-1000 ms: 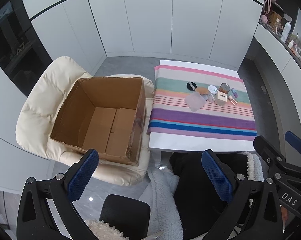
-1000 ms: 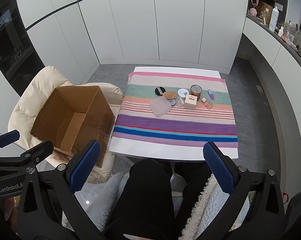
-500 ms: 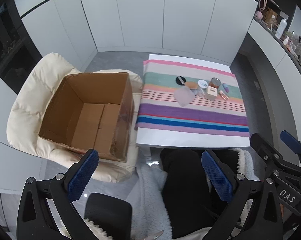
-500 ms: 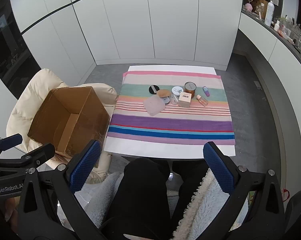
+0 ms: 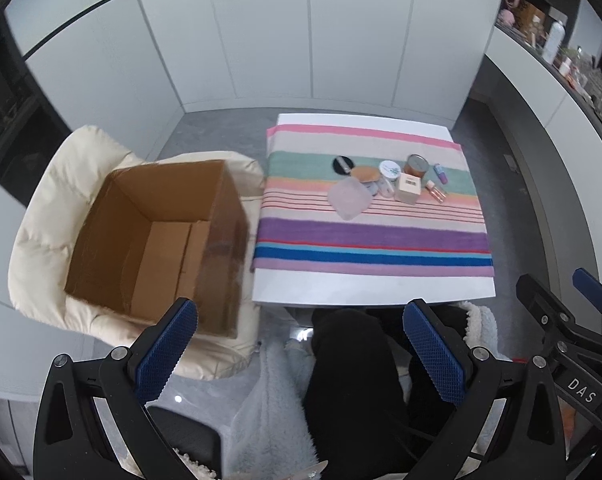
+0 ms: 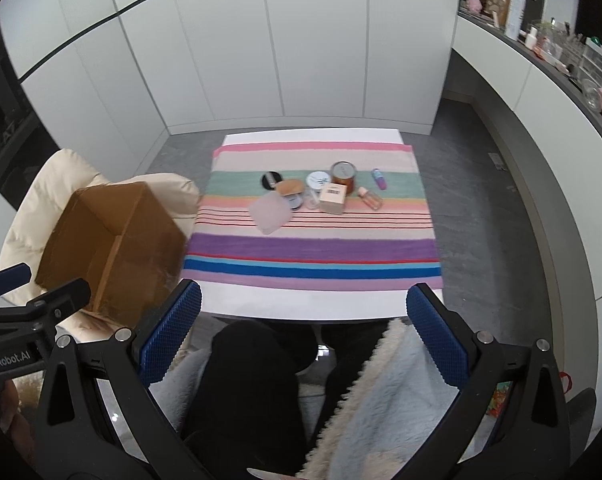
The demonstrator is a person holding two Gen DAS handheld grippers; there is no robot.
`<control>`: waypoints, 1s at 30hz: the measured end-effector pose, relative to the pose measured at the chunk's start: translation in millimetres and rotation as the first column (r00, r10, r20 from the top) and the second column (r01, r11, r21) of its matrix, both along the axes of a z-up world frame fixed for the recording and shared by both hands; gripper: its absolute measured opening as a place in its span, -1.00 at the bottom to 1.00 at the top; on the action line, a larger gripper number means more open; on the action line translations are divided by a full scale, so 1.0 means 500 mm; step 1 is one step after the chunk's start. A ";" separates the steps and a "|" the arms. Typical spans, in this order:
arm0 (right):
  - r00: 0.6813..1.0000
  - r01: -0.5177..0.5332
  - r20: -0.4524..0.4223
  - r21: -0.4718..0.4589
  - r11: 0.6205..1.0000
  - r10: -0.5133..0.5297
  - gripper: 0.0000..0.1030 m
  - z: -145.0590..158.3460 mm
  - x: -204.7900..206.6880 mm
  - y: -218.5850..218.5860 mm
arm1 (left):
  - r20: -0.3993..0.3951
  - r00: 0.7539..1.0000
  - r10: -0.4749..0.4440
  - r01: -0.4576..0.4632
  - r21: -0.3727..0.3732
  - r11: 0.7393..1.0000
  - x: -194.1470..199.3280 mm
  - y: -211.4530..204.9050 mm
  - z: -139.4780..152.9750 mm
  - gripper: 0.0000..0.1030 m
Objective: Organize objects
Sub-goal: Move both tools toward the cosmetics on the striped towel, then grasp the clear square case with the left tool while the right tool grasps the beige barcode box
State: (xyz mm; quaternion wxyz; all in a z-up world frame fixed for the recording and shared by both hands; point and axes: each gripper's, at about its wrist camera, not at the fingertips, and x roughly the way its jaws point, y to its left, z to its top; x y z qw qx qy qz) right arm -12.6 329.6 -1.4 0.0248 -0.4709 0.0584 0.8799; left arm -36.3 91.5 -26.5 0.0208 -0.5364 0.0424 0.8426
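Several small cosmetics lie clustered on a striped cloth (image 5: 373, 236) over a white table: a pale pink pouch (image 5: 349, 199) (image 6: 269, 213), a beige box (image 5: 408, 187) (image 6: 333, 197), a copper tin (image 5: 417, 165) (image 6: 344, 175), a black compact (image 5: 342, 164), a white-lidded jar (image 5: 390, 169) and small bottles (image 6: 370, 197). An open, empty cardboard box (image 5: 161, 236) (image 6: 113, 236) rests on a cream chair to the table's left. My left gripper (image 5: 301, 344) and right gripper (image 6: 301, 332) are both open and empty, held high above the person's lap, well short of the table.
The cream padded chair (image 5: 49, 208) holds the box. The person's dark legs (image 6: 253, 380) and a fluffy white robe (image 6: 381, 396) are below the grippers. White cabinets line the back wall; a cluttered counter (image 6: 549, 48) runs along the right.
Both views have drifted slightly, with the table shifting in frame. Both grippers stay open and empty; nothing on the table has moved.
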 end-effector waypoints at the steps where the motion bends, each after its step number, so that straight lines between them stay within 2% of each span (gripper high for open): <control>1: 1.000 0.006 0.001 0.001 1.000 -0.006 1.00 -0.002 -0.002 0.011 | 0.006 1.000 -0.012 0.012 0.004 1.000 -0.007 0.013 -0.004 1.00; 5: 0.999 0.029 0.023 -0.008 1.000 -0.029 1.00 -0.021 -0.014 0.060 | 0.030 0.999 -0.038 0.037 0.007 0.999 -0.035 0.062 -0.026 1.00; 9: 0.998 0.041 0.050 -0.043 0.998 -0.039 1.00 -0.044 -0.028 0.105 | 0.020 0.998 -0.060 0.061 -0.041 0.997 -0.054 0.112 -0.046 1.00; 16: 0.993 0.086 0.080 -0.030 0.996 -0.083 1.00 -0.094 -0.053 0.160 | 0.032 0.995 -0.093 0.095 -0.077 0.993 -0.095 0.185 -0.090 1.00; 19: 0.993 0.096 0.072 -0.044 0.994 -0.093 1.00 -0.115 -0.065 0.183 | 0.018 0.995 -0.094 0.096 -0.121 0.988 -0.122 0.209 -0.114 1.00; 22: 0.993 0.113 0.038 -0.026 0.993 -0.112 1.00 -0.137 -0.081 0.203 | 0.005 0.995 -0.102 0.102 -0.125 0.987 -0.157 0.222 -0.140 1.00; 26: 0.996 0.083 0.012 0.066 0.994 -0.084 1.00 -0.179 -0.128 0.213 | -0.042 0.993 -0.109 0.098 -0.205 0.974 -0.226 0.233 -0.206 1.00; 28: 0.998 0.066 0.016 0.094 0.993 -0.068 1.00 -0.206 -0.154 0.217 | -0.009 0.995 -0.101 0.097 -0.226 0.969 -0.266 0.227 -0.250 0.99; 30: 0.999 0.050 0.015 0.080 0.996 -0.051 1.00 -0.234 -0.180 0.224 | 0.038 0.994 -0.102 0.107 -0.194 0.975 -0.301 0.218 -0.295 0.98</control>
